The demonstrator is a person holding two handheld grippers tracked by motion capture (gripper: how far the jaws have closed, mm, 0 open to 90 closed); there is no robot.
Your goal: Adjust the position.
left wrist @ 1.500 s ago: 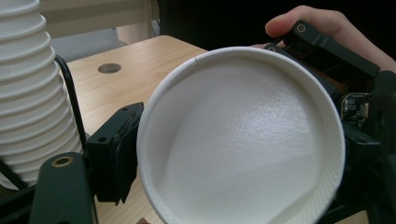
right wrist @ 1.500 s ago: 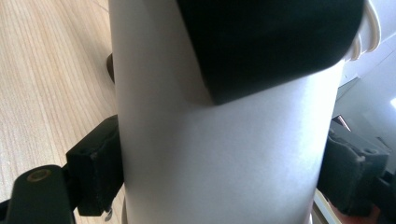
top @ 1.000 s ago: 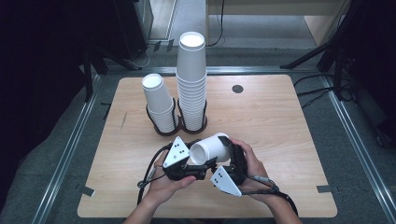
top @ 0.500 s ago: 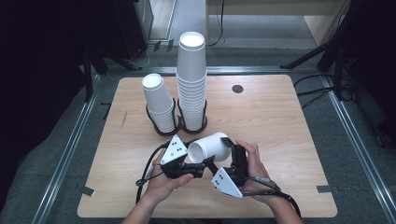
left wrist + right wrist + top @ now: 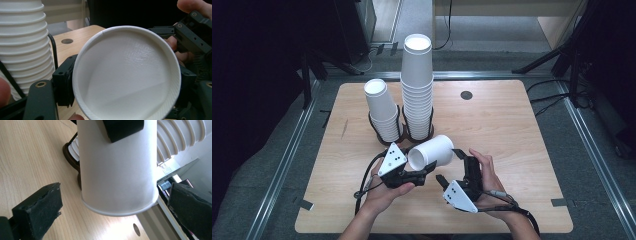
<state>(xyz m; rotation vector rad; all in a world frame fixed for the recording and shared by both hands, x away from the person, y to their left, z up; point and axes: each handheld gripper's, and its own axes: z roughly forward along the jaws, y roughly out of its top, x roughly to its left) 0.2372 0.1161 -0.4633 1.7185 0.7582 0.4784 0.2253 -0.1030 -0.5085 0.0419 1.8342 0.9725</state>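
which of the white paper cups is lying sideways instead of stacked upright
The single cup at the table's near side, clamped at its rim by the left gripper. All the other cups stand upright in the short stack and tall stack.

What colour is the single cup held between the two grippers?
Plain white, inside and out. The cup shows best in the left gripper view.

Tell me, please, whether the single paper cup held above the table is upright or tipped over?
Tipped on its side: the cup lies roughly level, clamped at its rim by the left tongs, open mouth toward the person, base pointing away.
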